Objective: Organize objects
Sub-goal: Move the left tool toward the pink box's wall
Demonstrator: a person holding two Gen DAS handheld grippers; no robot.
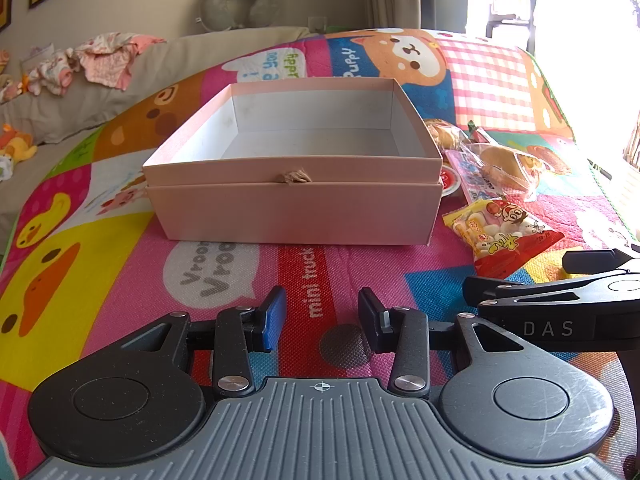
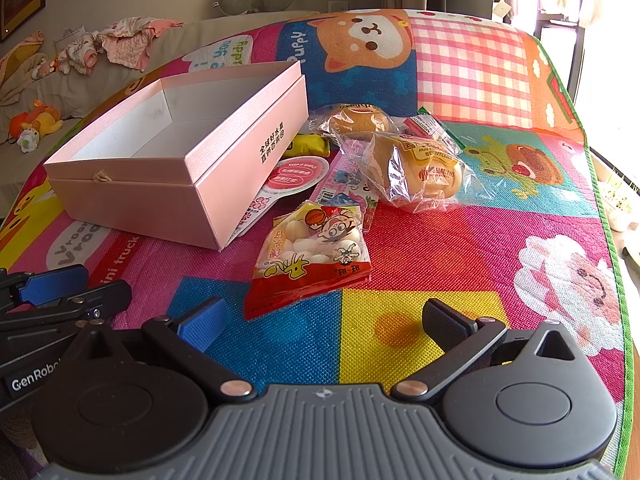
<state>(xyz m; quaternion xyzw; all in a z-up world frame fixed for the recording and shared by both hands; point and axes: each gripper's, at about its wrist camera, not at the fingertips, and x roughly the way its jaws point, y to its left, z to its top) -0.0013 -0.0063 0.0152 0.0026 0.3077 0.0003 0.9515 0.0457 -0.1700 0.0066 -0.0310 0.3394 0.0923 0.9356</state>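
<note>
An open, empty pink box (image 1: 294, 212) stands on the colourful play mat, also in the right wrist view (image 2: 132, 200). Right of it lie snack packs: a red-and-yellow candy bag (image 2: 310, 258) (image 1: 502, 236), two wrapped buns (image 2: 420, 172) (image 2: 358, 120), a pink flat pack (image 2: 344, 184), a yellow pack (image 2: 306, 145) and a round red-and-white label (image 2: 294, 176). My left gripper (image 1: 322, 314) is open and empty, low over the mat before the box. My right gripper (image 2: 324, 326) is wide open and empty, just short of the candy bag.
The play mat (image 2: 460, 248) ends at a green edge on the right (image 2: 600, 184). Beyond it to the left is a grey sofa with baby clothes (image 2: 120, 42), a plush toy (image 2: 38, 120) and a grey neck pillow (image 1: 240, 2). The right gripper's body (image 1: 560, 308) is beside my left gripper.
</note>
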